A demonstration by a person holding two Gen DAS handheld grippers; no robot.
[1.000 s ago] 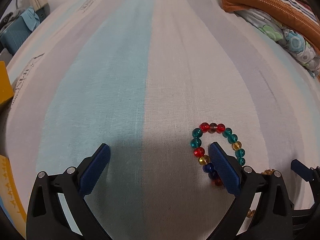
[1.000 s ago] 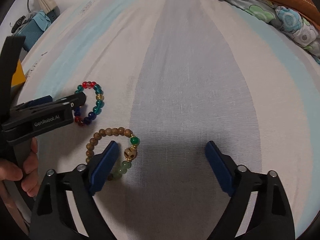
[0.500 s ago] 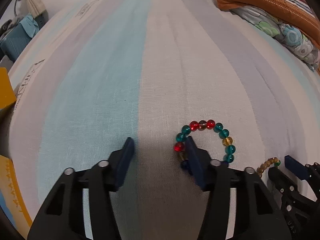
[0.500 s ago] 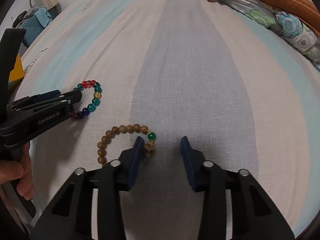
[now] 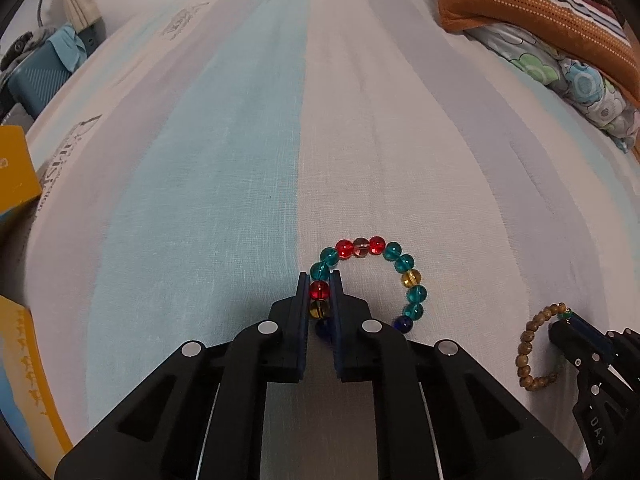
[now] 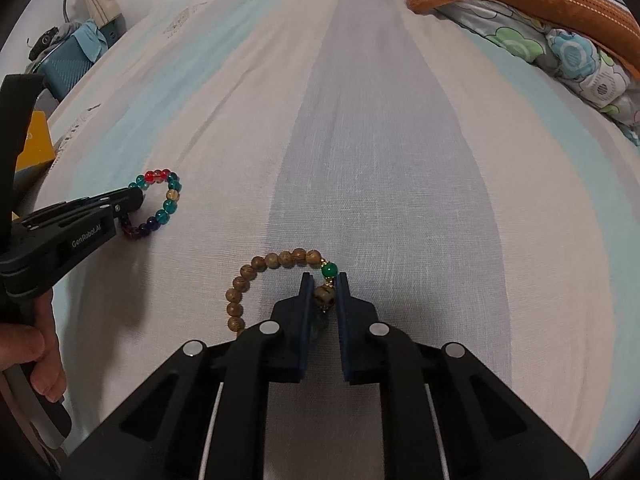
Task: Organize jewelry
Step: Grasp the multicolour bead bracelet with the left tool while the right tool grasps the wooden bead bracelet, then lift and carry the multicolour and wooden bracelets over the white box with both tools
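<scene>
A bracelet of coloured glass beads [image 5: 404, 263] lies on the striped bed sheet [image 5: 240, 160]. My left gripper [image 5: 320, 280] is closing on its left side, and the pads press a red and an amber bead between them. To the right lies a wooden bead bracelet [image 6: 272, 260] with a green bead. My right gripper [image 6: 323, 278] is closing on that one, its pads squeezing the carved bead just below the green one. The right wrist view shows the left gripper [image 6: 136, 196] on the coloured glass bead bracelet [image 6: 172, 194], with a hand [image 6: 36, 352] on its handle.
An orange striped pillow [image 5: 540, 20] and a floral quilt [image 5: 580, 80] lie at the far right. A yellow box [image 5: 16, 172] and a blue case [image 5: 36, 80] stand off the left edge of the bed. Another yellow and blue box [image 5: 24, 380] sits at lower left.
Both grippers went from wide open to closed. The left one came together on the coloured glass bead bracelet, the right one on the wooden bead bracelet. Neither bracelet has left the sheet.
</scene>
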